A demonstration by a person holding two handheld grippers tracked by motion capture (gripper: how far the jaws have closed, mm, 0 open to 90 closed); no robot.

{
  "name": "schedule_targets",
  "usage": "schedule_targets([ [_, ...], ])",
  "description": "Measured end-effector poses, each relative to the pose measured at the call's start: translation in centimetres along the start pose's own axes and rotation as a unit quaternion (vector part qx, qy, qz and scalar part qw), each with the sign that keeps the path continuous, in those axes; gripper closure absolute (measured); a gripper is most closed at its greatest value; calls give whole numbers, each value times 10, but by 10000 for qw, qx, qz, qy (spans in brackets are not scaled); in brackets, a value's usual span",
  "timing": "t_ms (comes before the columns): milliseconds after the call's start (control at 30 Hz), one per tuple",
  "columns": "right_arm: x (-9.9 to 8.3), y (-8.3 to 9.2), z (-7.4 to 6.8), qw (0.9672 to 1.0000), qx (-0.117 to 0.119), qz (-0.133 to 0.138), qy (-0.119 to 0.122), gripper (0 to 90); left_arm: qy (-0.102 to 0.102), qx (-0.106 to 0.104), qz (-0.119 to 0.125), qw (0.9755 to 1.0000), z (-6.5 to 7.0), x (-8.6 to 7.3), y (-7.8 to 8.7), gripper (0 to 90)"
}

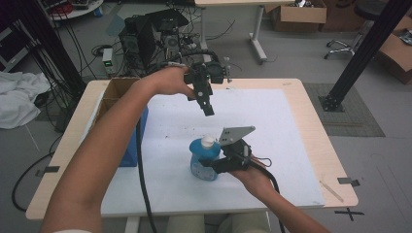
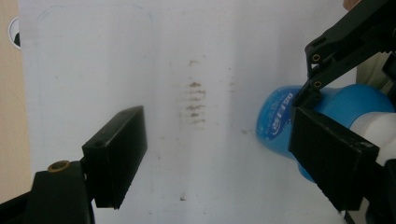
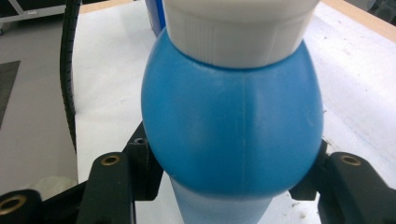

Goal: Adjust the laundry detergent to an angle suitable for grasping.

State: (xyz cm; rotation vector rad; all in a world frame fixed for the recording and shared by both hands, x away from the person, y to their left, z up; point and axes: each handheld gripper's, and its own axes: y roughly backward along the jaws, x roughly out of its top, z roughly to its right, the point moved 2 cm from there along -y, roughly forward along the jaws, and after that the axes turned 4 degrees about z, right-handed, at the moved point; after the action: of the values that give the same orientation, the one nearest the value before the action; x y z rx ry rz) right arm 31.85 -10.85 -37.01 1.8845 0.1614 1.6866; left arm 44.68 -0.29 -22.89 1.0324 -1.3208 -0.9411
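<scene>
We see a blue bottle [image 1: 204,162] standing upright on the white sheet [image 1: 272,121] that covers the table [image 1: 318,145], a little toward six o'clock of the sheet's middle in the high view. Its white cap [image 1: 208,141] points up.

Our right gripper [image 1: 210,165] comes in from about four o'clock of the bottle and lies roughly level. Its jaws sit on either side of the bottle's body, below the bulge under the cap. In the right gripper view the blue bottle [image 3: 231,126] stands between the two black jaws, which touch its flanks at eight and four o'clock, so this claw is pinching the bottle. No earlier picture is at hand, so we speak only of the grip as it stands.

Our left gripper [image 1: 209,110] hangs above the sheet at about twelve o'clock of the bottle, well apart from it, tilted down toward it. In the left gripper view its jaws are spread wide with bare white sheet [image 2: 196,56] between them, marked by a few dark smudges [image 2: 194,105]. Farther off, at three o'clock in that view, the blue bottle [image 2: 275,116] lies under the right gripper [image 2: 306,95].

At nine o'clock of the bottle in the high view a blue box [image 1: 132,145] rests at the sheet's edge, with an open cardboard box [image 1: 114,92] beyond it.
</scene>
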Motion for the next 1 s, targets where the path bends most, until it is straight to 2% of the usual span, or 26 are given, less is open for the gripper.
schedule_targets([
  [100, 5, 5, 0, 9999, 12, 126, 104, 432, 15, -2, -9, 10000, 0, 0, 0, 203],
  [167, 8, 6, 3, 9999, 130, 67, 48, 434, 30, 7, -8, 10000, 0, -1, 0, 203],
  [333, 9, 6, 4, 9996, 208, 1, 181, 440, 39, 7, -15, 10000, -1, -2, 0, 203],
  [500, 8, 8, 6, 9996, 252, 51, 150, 442, 45, 16, 3, 10000, -1, -3, 1, 204],
  [767, 9, 10, 6, 9993, 297, 39, 231, 445, 45, 24, 15, 10000, -1, -3, 1, 205],
  [1000, 15, 24, 15, 9984, 505, 144, 201, 445, 56, 35, 2, 10000, -1, -3, 2, 205],
])
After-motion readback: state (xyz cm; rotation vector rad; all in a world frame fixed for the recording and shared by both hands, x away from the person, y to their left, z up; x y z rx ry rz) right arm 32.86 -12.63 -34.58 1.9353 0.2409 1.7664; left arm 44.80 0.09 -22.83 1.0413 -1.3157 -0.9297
